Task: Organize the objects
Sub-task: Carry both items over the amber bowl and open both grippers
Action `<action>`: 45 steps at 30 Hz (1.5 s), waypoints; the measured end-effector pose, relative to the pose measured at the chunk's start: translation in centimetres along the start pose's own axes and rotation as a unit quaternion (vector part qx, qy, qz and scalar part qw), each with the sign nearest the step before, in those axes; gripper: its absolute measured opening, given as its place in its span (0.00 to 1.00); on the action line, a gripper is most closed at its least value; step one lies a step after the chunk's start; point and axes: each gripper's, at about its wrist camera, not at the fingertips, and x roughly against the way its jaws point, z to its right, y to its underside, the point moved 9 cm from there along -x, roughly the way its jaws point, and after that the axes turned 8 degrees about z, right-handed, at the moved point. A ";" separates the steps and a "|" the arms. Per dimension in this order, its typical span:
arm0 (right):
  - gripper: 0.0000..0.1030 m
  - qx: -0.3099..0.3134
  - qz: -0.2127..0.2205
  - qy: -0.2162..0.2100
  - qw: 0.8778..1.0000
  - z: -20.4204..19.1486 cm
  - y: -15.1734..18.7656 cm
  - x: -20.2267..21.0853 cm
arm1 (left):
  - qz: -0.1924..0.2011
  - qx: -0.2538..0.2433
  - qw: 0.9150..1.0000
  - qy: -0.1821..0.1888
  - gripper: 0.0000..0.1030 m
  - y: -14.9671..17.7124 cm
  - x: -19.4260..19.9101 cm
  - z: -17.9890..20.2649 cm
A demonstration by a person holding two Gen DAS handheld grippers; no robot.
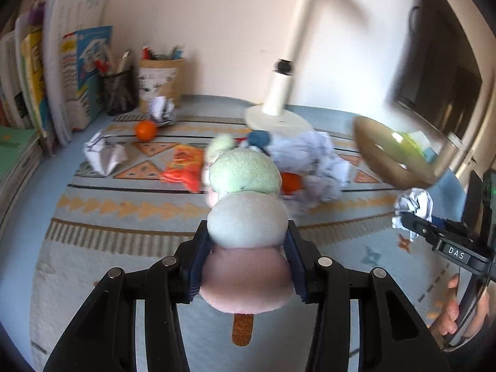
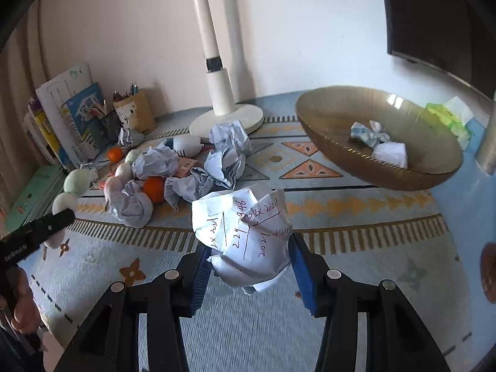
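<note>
While jaws grip | plush toy [image 1: 246,232]: one | bowl [image 2: 334,142]: two paper balls

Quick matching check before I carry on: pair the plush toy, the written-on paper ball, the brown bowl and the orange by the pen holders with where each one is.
Things:
1. plush toy
2. written-on paper ball
3. brown bowl
4. orange

Places:
A. on the mat near the pen holders
B. between the right gripper pads
C. holding two paper wads
D. between the left gripper pads

Pairs: 1-D, 2-B, 3-C, 4-A

Wrist views face down-forward (close); both share the rug [image 1: 102,217].
</note>
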 end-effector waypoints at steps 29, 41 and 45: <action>0.47 -0.150 0.072 0.148 0.975 22.1 -13.8 -0.9 | 0.005 -0.075 0.986 0.151 0.42 -10.2 -16.0 27.7; 0.77 -0.142 0.042 0.164 0.975 24.7 -14.8 -7.0 | -0.014 -0.062 0.988 0.141 0.53 -10.9 -21.4 28.0; 0.77 -0.143 0.046 0.158 0.976 23.2 -14.3 -5.4 | -0.008 -0.036 0.989 0.141 0.54 -10.9 -19.5 25.6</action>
